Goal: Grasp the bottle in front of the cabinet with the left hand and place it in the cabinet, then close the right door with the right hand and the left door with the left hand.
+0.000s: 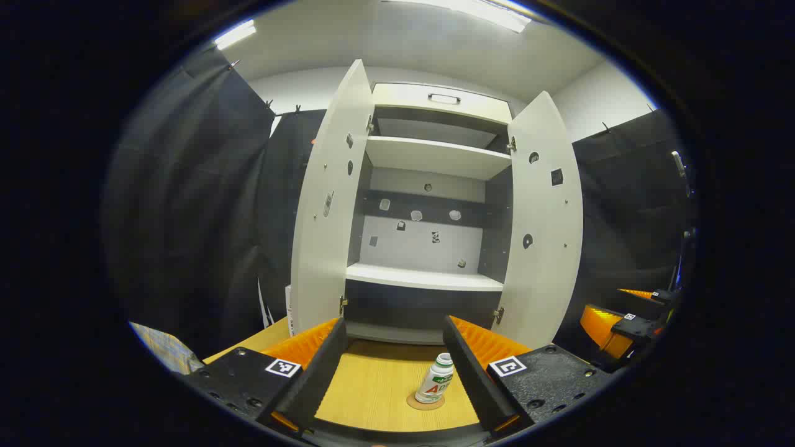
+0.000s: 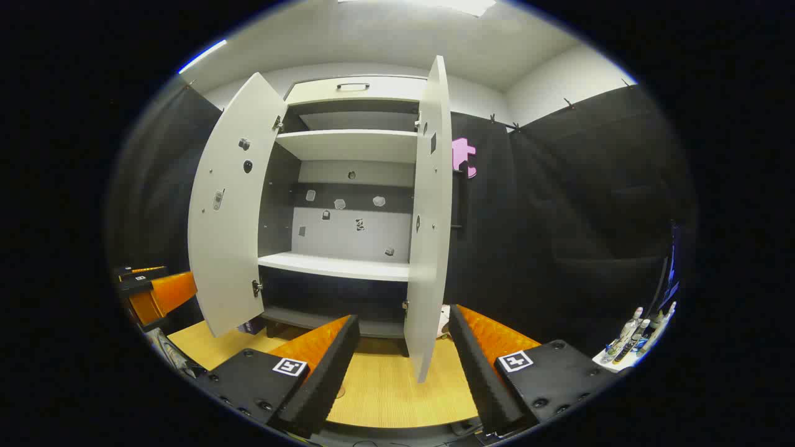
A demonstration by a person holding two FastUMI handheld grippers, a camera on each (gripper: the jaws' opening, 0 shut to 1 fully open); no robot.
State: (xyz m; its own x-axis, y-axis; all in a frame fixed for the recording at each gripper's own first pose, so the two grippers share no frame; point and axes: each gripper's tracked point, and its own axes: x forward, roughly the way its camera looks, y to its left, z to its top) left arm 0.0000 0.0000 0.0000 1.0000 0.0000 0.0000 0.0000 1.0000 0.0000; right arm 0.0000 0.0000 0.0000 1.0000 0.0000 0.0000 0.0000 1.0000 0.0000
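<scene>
Nothing of the task was done. The left gripper (image 1: 393, 372) was spread wide, and the bottle (image 1: 435, 385) stood upright on the table (image 1: 372, 391) between its fingers, nearer the right one, untouched. The right gripper (image 2: 402, 366) was also spread, holding nothing. Beyond, the cabinet (image 1: 428, 161) stood with its left door (image 1: 329, 205) and right door (image 2: 431, 217) open. Grasping, placing and both closings remained.

Bottle (image 1: 436, 383) stands on table (image 1: 372, 385) before cabinet (image 1: 428, 180), nearer right door (image 1: 543, 217) than left door (image 1: 326, 205).
</scene>
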